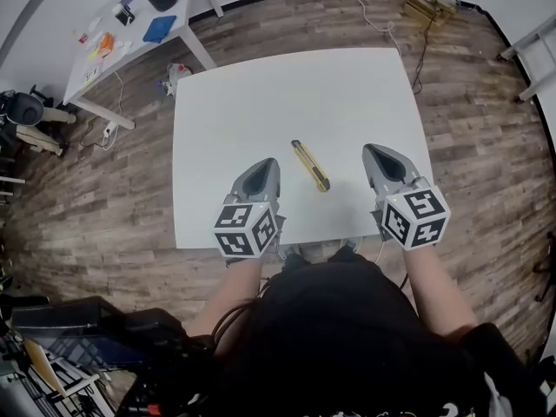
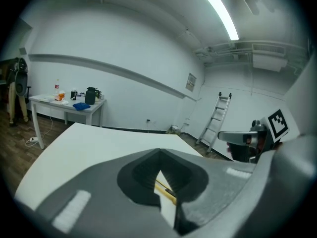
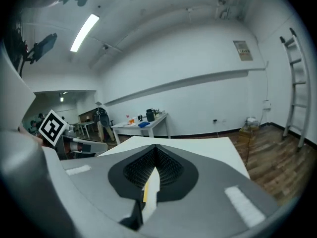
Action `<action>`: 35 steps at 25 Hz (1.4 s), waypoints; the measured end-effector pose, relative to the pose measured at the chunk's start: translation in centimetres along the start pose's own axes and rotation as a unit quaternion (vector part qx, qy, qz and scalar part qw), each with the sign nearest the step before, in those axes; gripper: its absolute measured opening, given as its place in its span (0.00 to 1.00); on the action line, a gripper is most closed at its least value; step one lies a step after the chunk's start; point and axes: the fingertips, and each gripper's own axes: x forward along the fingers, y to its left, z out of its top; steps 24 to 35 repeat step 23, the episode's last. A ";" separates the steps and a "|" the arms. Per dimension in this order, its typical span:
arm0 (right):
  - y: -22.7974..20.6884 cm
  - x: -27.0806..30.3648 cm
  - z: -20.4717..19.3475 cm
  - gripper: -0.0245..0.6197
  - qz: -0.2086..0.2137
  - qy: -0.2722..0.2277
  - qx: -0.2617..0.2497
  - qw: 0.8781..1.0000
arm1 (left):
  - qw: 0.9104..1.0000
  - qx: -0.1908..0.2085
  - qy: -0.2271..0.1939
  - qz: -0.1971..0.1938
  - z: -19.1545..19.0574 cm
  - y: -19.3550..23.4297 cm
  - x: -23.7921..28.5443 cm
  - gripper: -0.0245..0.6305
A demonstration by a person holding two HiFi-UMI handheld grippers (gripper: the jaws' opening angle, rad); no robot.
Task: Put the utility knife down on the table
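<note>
A yellow and black utility knife lies flat on the white table, near its front edge, with nothing holding it. My left gripper rests just left of it and my right gripper just right of it, both apart from it. In the left gripper view the jaws of the left gripper are shut and hold nothing; a strip of the knife shows through the slit between them. The right gripper is likewise shut and holds nothing, with a sliver of the yellow knife showing in its slit.
A small white side table with a black jug and a blue cloth stands at the far left. A wooden crate and a cable lie on the floor at the far right. A ladder leans on the wall.
</note>
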 end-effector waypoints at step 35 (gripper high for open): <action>0.4 2.1 1.3 0.07 -0.001 -0.004 -0.038 0.999 | 0.998 0.002 -0.043 0.038 3.0 1.7 -1.3 0.04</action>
